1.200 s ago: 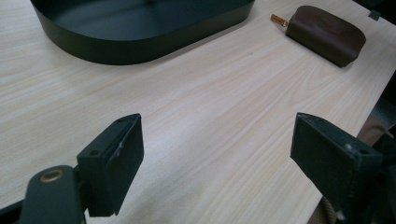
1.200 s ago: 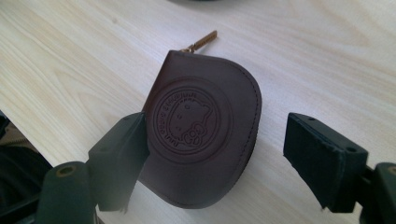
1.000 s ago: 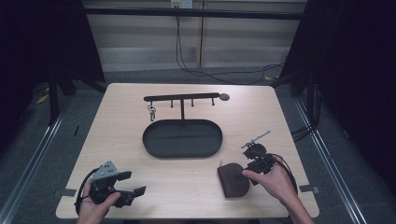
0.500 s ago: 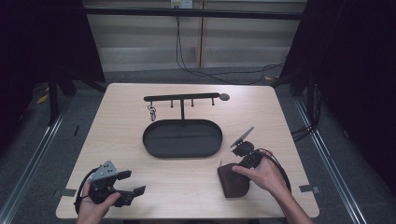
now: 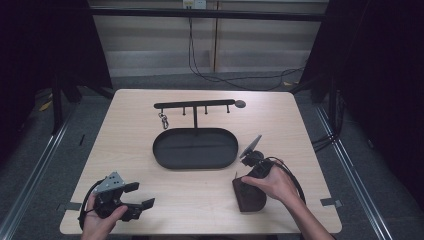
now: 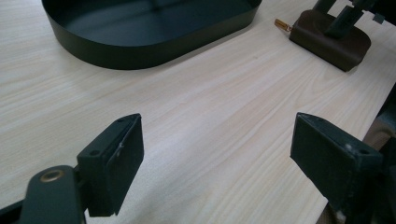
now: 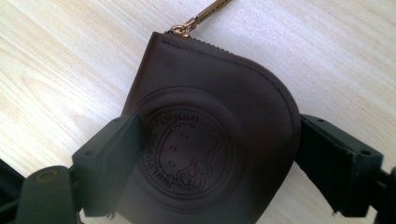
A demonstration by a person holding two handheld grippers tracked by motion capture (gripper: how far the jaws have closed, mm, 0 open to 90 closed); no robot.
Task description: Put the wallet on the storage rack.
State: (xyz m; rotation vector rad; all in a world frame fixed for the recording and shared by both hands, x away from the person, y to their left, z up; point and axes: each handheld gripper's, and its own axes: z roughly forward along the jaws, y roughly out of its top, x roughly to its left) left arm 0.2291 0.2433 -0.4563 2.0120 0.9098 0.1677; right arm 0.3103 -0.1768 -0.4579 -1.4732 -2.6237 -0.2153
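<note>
At the lower right of the high view, the right tongs (image 5: pixel 248 179) pointed down, jaws spread around the flat brown leather pouch (image 5: pixel 248 195) on the wooden tabletop (image 5: pixel 200 200). The left tongs (image 5: pixel 141 196) rested released, lower left.

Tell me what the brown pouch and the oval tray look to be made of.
Brown pouch: probably leather or faux leather, smooth with a slight sheen, an embossed round emblem, stitched edge and a brass-coloured zip pull.
Oval tray: likely painted metal, matt black with a thin, even wall; plastic is possible.
</note>
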